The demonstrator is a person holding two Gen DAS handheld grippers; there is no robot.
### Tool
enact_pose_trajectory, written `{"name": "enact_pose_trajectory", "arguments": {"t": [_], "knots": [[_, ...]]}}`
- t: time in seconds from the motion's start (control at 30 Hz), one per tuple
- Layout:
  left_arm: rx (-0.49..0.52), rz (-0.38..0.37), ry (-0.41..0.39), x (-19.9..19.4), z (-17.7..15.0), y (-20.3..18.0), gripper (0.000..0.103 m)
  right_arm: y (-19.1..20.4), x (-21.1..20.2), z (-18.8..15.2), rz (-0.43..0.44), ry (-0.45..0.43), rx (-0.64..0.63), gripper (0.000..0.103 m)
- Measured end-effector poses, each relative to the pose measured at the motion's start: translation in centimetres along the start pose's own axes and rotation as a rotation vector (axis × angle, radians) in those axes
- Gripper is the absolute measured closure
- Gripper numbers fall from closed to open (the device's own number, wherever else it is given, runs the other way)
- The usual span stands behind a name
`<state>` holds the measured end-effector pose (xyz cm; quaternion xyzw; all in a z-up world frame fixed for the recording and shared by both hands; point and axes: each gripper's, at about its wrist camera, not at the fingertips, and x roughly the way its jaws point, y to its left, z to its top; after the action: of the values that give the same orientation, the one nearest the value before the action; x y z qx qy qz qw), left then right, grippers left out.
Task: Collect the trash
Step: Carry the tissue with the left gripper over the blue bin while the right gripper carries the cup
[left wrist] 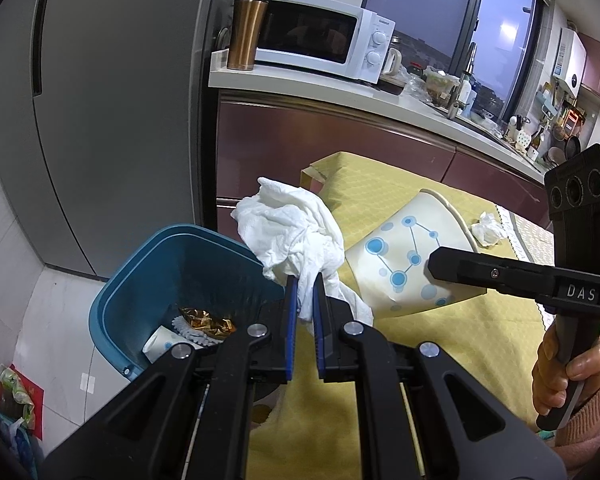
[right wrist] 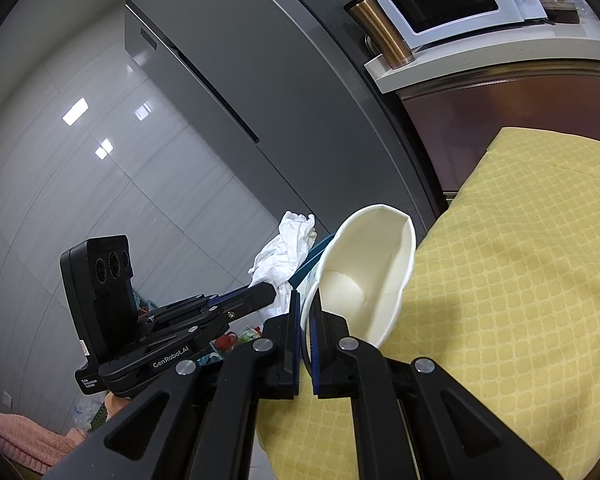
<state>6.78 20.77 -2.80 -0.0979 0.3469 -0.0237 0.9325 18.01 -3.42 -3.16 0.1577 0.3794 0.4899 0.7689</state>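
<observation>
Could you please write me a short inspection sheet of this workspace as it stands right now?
Surface: table under a yellow cloth.
Job's things: white tissue in the left gripper by the blue bin; paper cup pinched by its rim in the right gripper; small tissue left on the cloth.
Clutter: wrapper and cup already in the bin.
Grippers: both shut on their loads.
Cables: nothing seen.
Surroundings: fridge, microwave, crowded counter.

bin (left wrist: 116, 300) blue | cup (left wrist: 404, 256) white (blue dots) | tablecloth (left wrist: 440, 340) yellow
</observation>
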Motion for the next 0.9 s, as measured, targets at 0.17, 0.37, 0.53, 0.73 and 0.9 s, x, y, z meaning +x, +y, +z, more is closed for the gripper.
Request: {"name": "enact_pose_trajectory", "arguments": {"t": [0.17, 0.37, 0.53, 0.73, 0.9], "knots": [[-0.009, 0.012, -0.001, 0.1, 0.1, 0.6, 0.095, 0.2, 0.7, 0.3, 0.003, 0.010, -0.006, 0.100], [-0.018, 0.029, 0.002, 0.2, 0.1, 1.5, 0.095, 0.3, 1.5, 0.5, 0.008, 0.022, -0.007, 0.100], [-0.025, 0.038, 0.005, 0.5, 0.1, 2.1, 0.095, 0.3, 2.3, 0.6, 0.020, 0.036, -0.001, 0.100], [-0.031, 0.048, 0.006, 0.4, 0.0, 2.3, 0.095, 0.4, 3.2, 0.9, 0.025, 0.050, -0.003, 0.100], [-0.035, 0.057, 0.007, 0.5, -0.1, 2.4, 0.095, 0.5, 3.8, 1.1, 0.030, 0.060, -0.002, 0.100]]}}
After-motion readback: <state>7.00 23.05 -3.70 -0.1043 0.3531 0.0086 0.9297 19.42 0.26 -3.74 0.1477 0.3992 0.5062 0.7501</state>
